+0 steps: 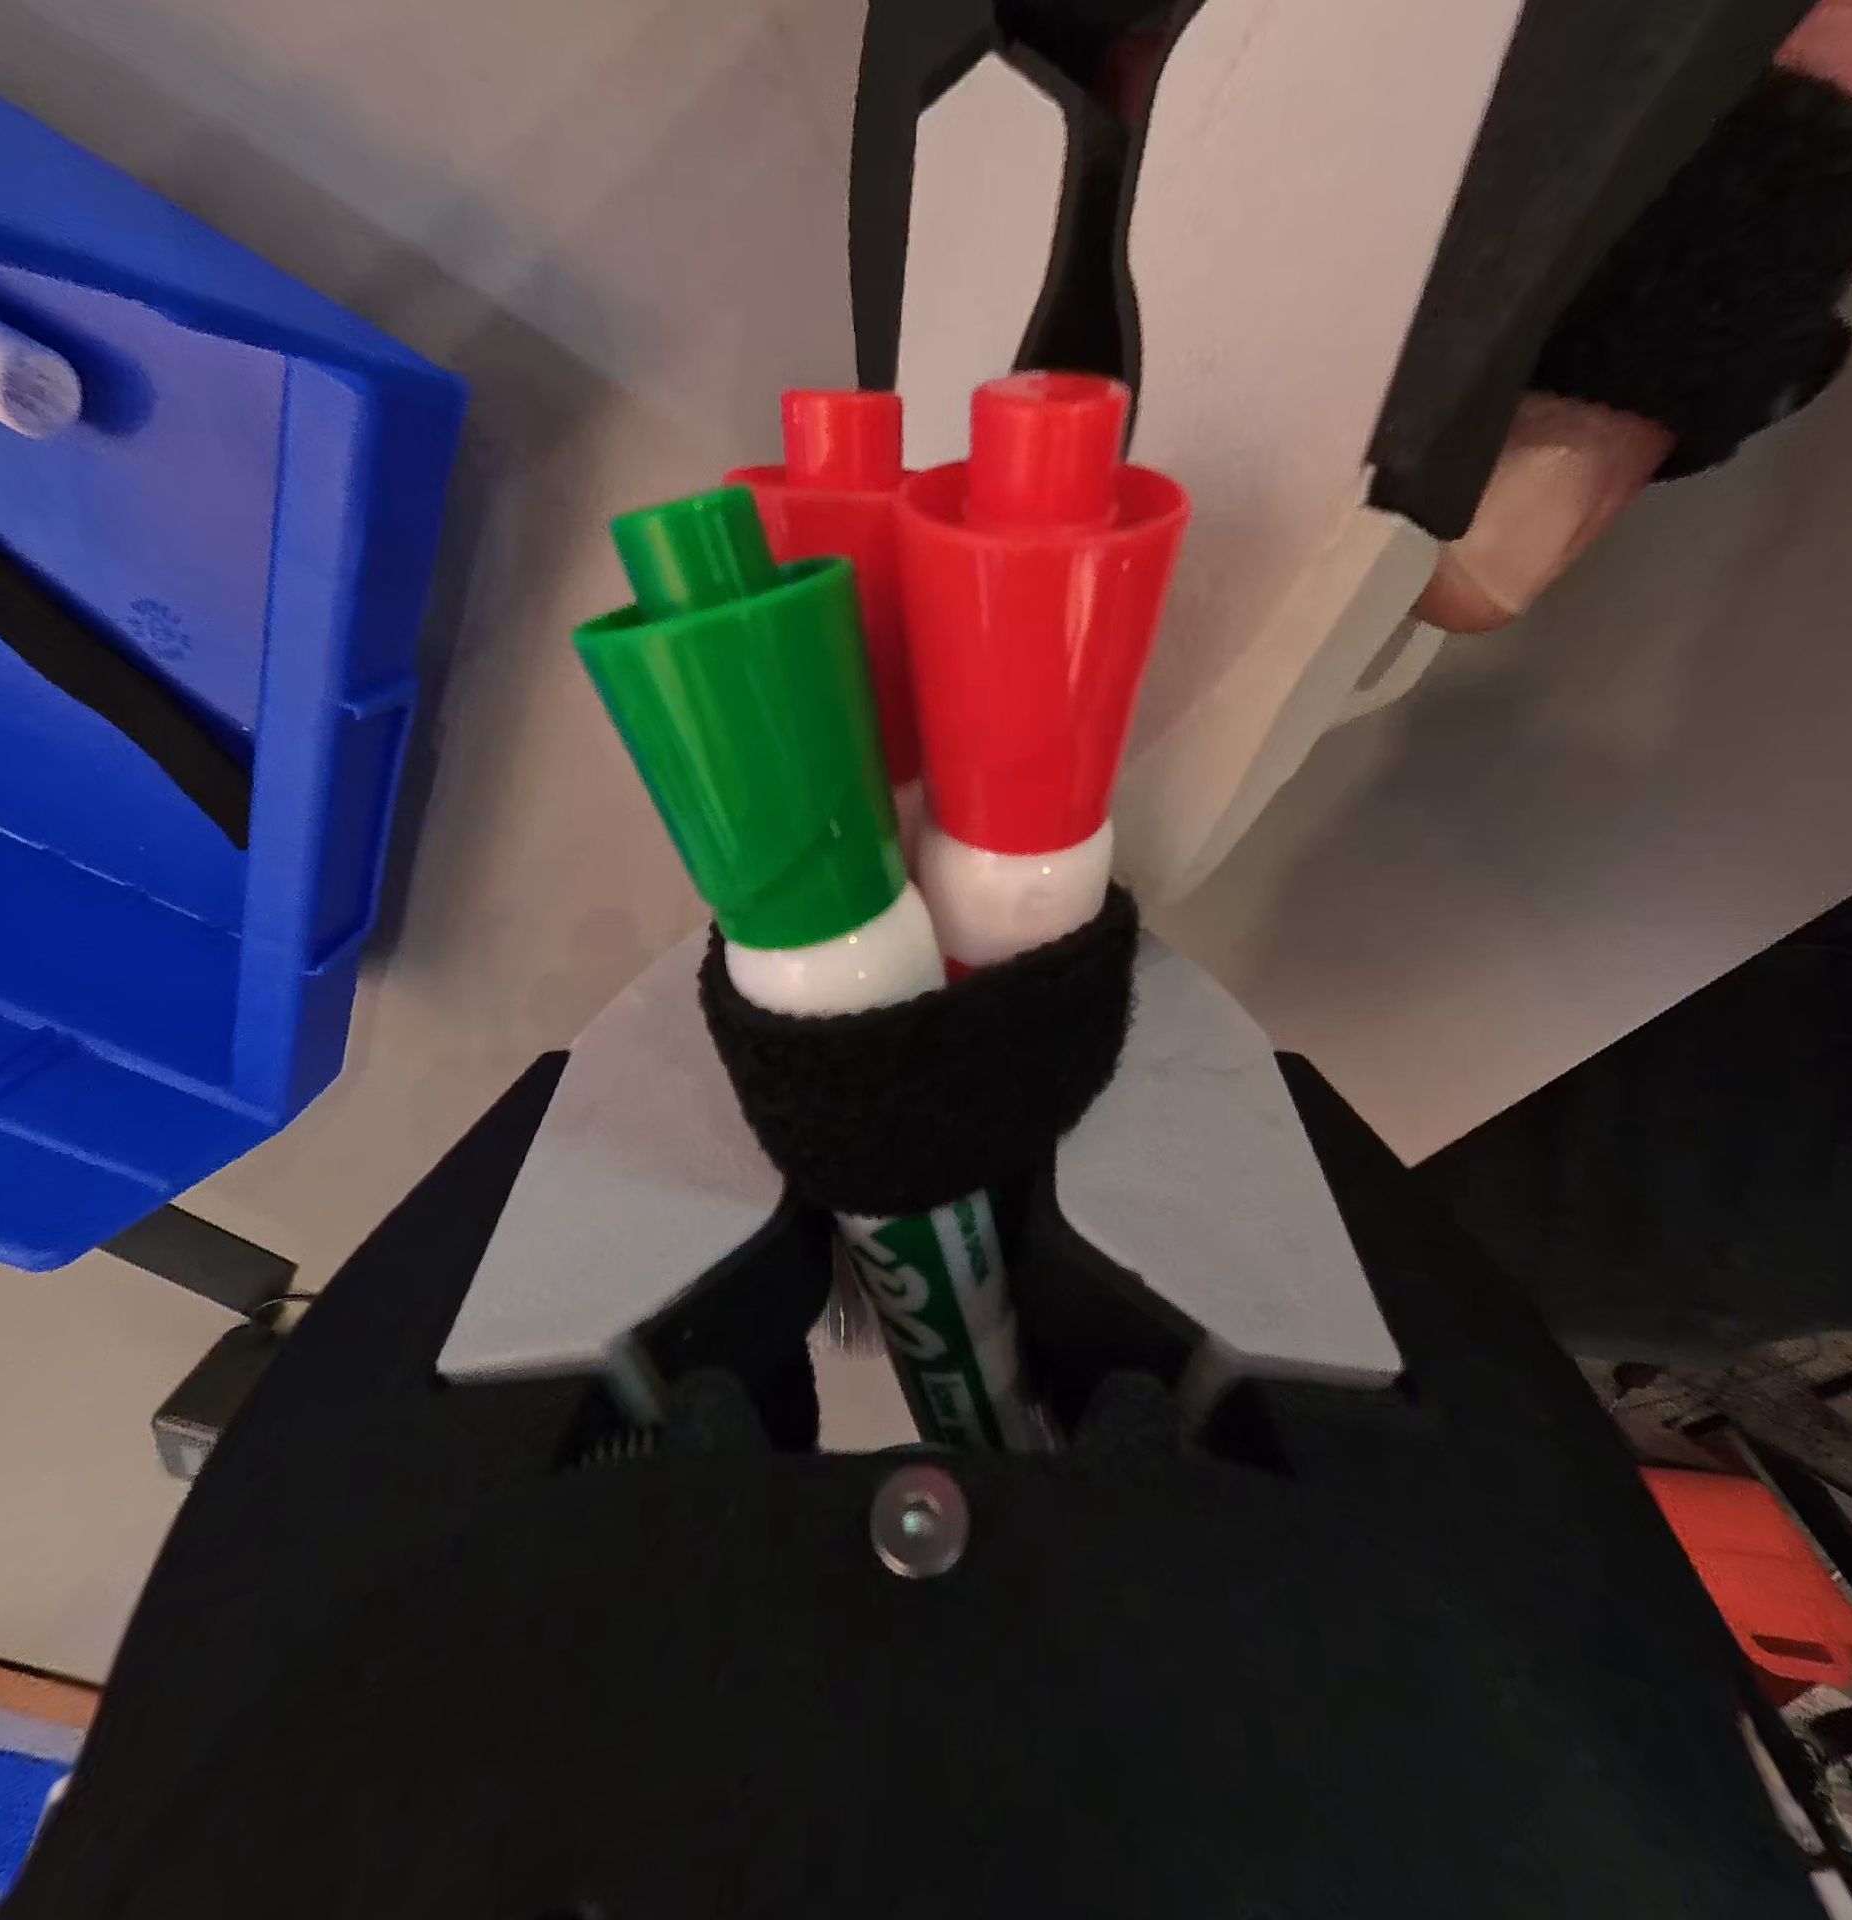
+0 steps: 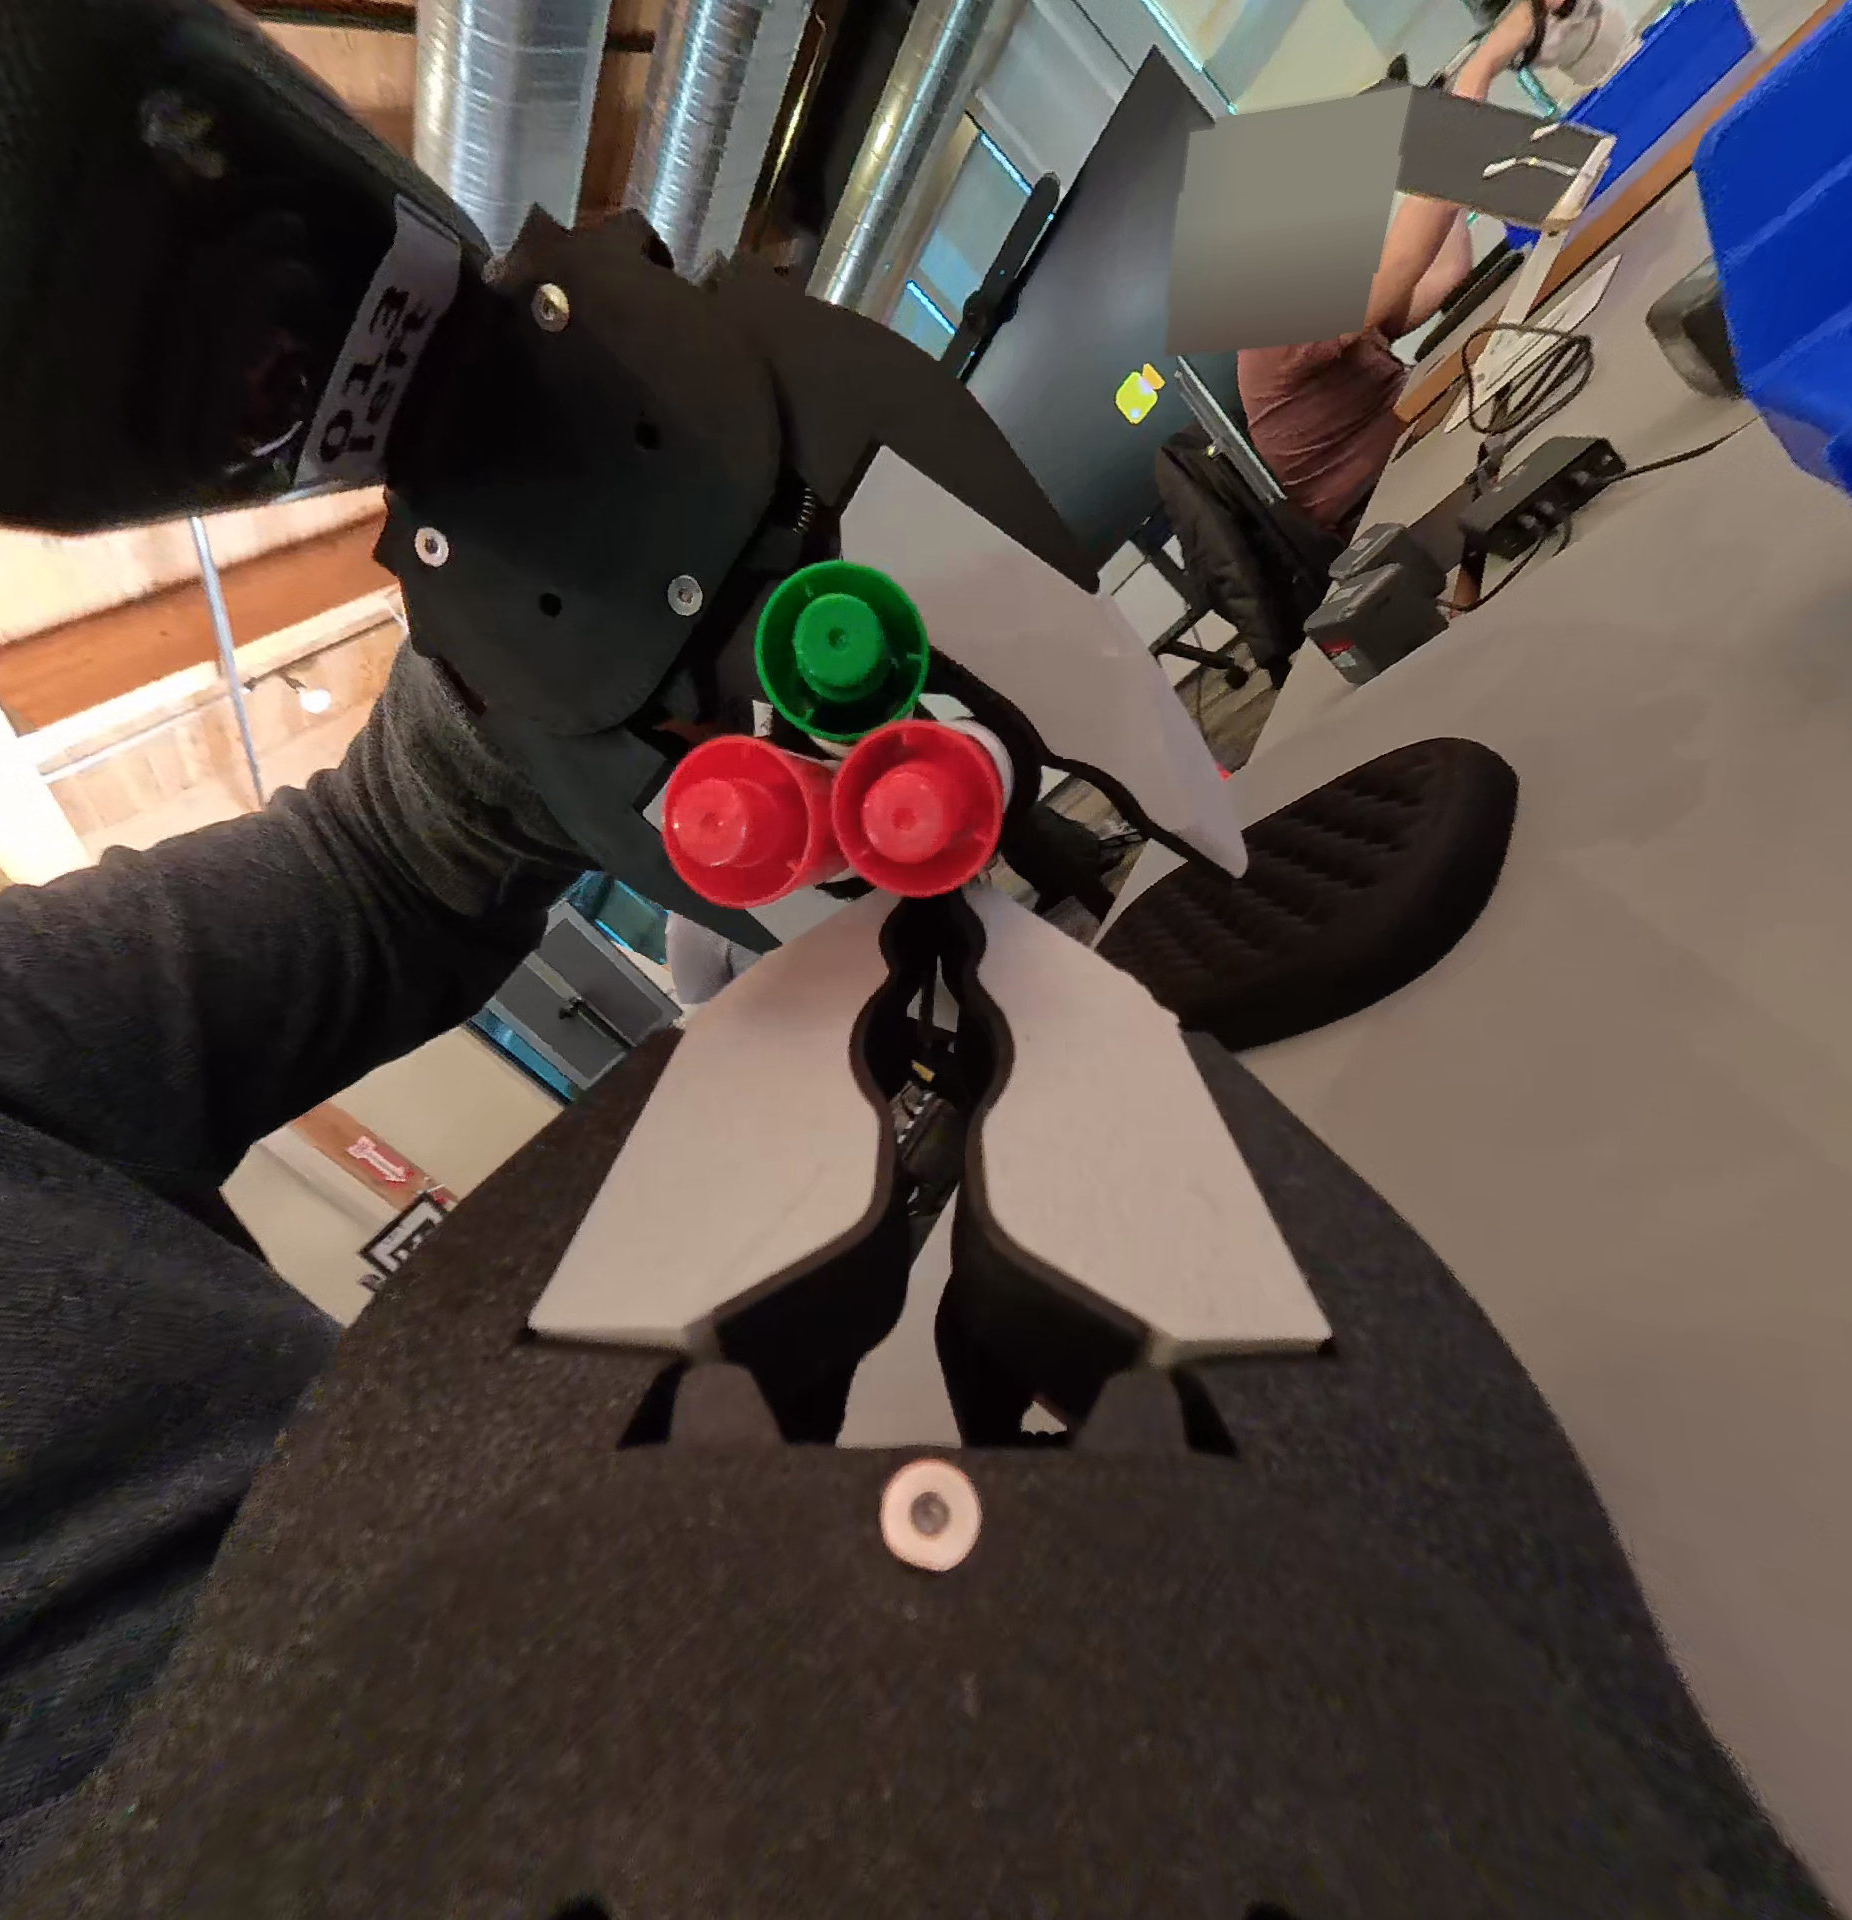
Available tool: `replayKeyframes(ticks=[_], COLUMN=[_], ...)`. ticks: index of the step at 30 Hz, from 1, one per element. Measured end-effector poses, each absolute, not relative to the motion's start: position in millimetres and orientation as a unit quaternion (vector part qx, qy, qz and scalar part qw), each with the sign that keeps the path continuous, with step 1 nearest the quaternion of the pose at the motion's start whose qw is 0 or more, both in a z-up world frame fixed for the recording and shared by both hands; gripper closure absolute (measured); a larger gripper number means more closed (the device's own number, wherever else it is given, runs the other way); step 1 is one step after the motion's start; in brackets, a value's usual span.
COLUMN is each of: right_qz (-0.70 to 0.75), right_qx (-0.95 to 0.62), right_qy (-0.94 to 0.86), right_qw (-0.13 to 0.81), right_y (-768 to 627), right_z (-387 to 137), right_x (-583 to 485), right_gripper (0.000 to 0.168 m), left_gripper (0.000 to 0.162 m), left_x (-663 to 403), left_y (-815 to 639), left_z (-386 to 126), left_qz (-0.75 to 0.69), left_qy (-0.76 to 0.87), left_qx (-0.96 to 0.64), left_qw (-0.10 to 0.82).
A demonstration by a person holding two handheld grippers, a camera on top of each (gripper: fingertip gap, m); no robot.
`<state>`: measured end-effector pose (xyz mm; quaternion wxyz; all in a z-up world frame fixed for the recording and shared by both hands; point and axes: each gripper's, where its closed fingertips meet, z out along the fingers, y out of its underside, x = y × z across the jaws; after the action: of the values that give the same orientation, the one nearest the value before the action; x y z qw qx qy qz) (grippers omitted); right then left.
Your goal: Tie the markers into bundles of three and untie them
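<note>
Left wrist view: the left gripper (image 1: 917, 1226) clamps a bundle of three whiteboard markers, its black jaws pressed against the barrels just below a black fabric strap (image 1: 917, 1081) that wraps the three together. The green-capped marker (image 1: 740, 727) leans to the left of the bundle, and two red-capped markers, one nearer (image 1: 1036, 644) and one behind it (image 1: 834, 488), stand beside it with caps pointing away from the camera. Beyond the caps, the right gripper (image 1: 989, 353) reaches in from the top of the frame, its dark fingers close behind the rear red cap; contact cannot be made out. A bare thumb and a black-gloved hand (image 1: 1628, 416) hold that tool at upper right. A blue plastic bin (image 1: 174, 727) sits on the pale table (image 1: 1524, 831) at left, blurred, with a light-coloured cylinder lying inside it.

Right wrist view: the bundle is seen cap-on, the green cap (image 2: 841, 649) above the two red caps (image 2: 740, 821) (image 2: 917, 810), held in front of the left gripper's black body. The right gripper (image 2: 932, 935) has its fingers drawn nearly together, with a narrow wavy gap showing between them, and their tips sit directly under the red caps; whether they pinch anything there cannot be told. A dark sleeve (image 2: 226, 987) fills the left side. A black mesh chair back (image 2: 1317, 914) rises past the table edge at right.
</note>
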<state>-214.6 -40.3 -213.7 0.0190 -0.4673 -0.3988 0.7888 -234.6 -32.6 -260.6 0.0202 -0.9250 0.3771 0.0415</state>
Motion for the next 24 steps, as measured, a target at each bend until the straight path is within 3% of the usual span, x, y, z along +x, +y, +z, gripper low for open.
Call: replayKeyframes(ticks=[13,18,24], right_qz=[0.792,0.792,0.800], right_qx=[-0.450,-0.459,-0.453], right_qy=[-0.412,-0.404,-0.393], right_qw=[0.014,0.007,-0.008], right_y=[-46.6,-45.1,-44.5], right_z=[-211.6,-213.3,-210.9], right_x=[-212.7,-213.7,-212.4], right_gripper=[0.148,0.155,0.145], left_gripper=[0.120,0.120,0.121], left_x=[-242.5,-243.1,-246.8], left_y=[-33.8,-33.6,-31.5], left_z=[-264.4,-266.3,-269.7], left_qz=[0.069,0.067,0.077], left_qy=[0.388,0.381,0.376], left_qx=[-0.919,-0.922,-0.923], left_qw=[0.008,0.011,0.007])
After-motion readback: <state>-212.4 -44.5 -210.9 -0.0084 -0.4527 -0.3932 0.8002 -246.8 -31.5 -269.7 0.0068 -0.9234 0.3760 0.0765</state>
